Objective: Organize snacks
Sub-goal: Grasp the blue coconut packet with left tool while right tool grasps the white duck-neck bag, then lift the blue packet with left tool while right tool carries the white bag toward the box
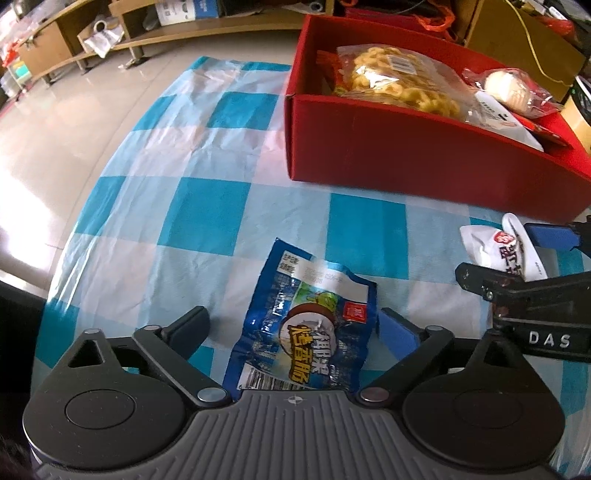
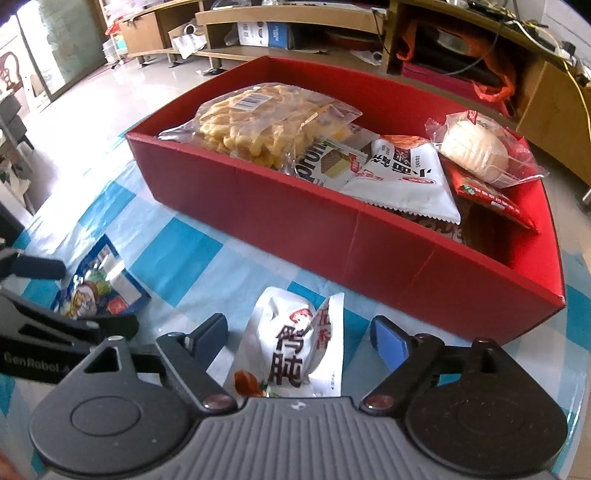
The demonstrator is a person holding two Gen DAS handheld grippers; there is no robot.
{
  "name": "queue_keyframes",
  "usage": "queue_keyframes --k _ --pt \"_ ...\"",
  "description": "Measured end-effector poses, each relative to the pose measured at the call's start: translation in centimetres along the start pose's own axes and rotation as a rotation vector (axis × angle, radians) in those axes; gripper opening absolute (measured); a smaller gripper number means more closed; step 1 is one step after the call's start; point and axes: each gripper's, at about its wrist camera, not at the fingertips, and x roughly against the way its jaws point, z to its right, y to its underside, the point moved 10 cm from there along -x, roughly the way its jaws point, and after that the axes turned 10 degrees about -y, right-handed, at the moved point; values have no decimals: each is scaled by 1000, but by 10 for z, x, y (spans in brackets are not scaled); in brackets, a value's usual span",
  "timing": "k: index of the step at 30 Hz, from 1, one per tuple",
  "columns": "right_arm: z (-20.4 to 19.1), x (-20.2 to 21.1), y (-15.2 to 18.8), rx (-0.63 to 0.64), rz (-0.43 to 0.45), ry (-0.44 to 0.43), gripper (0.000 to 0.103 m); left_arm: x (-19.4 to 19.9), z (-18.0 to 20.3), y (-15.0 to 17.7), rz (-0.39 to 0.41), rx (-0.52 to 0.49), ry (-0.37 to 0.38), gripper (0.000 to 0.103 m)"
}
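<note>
A blue snack packet (image 1: 306, 328) lies flat on the checked cloth between the open fingers of my left gripper (image 1: 291, 325); it also shows in the right wrist view (image 2: 99, 288). A white snack packet (image 2: 295, 350) lies between the open fingers of my right gripper (image 2: 299, 332); it also shows in the left wrist view (image 1: 502, 251), where the right gripper (image 1: 509, 254) straddles it. The red box (image 2: 332, 229) stands just beyond, holding a bag of yellow curls (image 2: 258, 122), a white packet (image 2: 402, 173), a wrapped bun (image 2: 476, 147) and other snacks.
The blue and white checked cloth (image 1: 207, 214) covers the table. The left gripper (image 2: 55, 295) sits at the left of the right wrist view. Wooden shelves (image 2: 280, 18) with clutter stand across the floor behind the box.
</note>
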Motion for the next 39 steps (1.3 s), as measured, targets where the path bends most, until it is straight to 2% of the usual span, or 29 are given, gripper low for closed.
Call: queue_keyframes --k 2,4,6,18,25,30,33,37,39 --pt "-3 3 3 17 -1 -11 69 4 4 -1 8 -18 9 85" --pt "-6 7 4 25 1 -12 55 8 9 -2 13 -37 18 79" --pt "-5 10 7 21 -1 -11 52 8 13 -2 15 -51 15 79" --pt "1 45 47 -72 -17 -1 49 17 18 13 -17 -53 35 77" --pt "-10 68 86 -99 -20 -8 49 32 40 47 -28 -95 60 77" --pt "-7 69 114 -93 -50 36 50 41 53 72 -20 -138 43 78" --pt "-8 69 117 -73 -44 57 51 43 54 79 -9 -140 27 80" --pt "-6 67 115 -76 -43 66 56 39 51 81 -7 -125 8 95" --pt "-5 66 114 -84 -41 62 57 39 49 82 -6 -122 12 96"
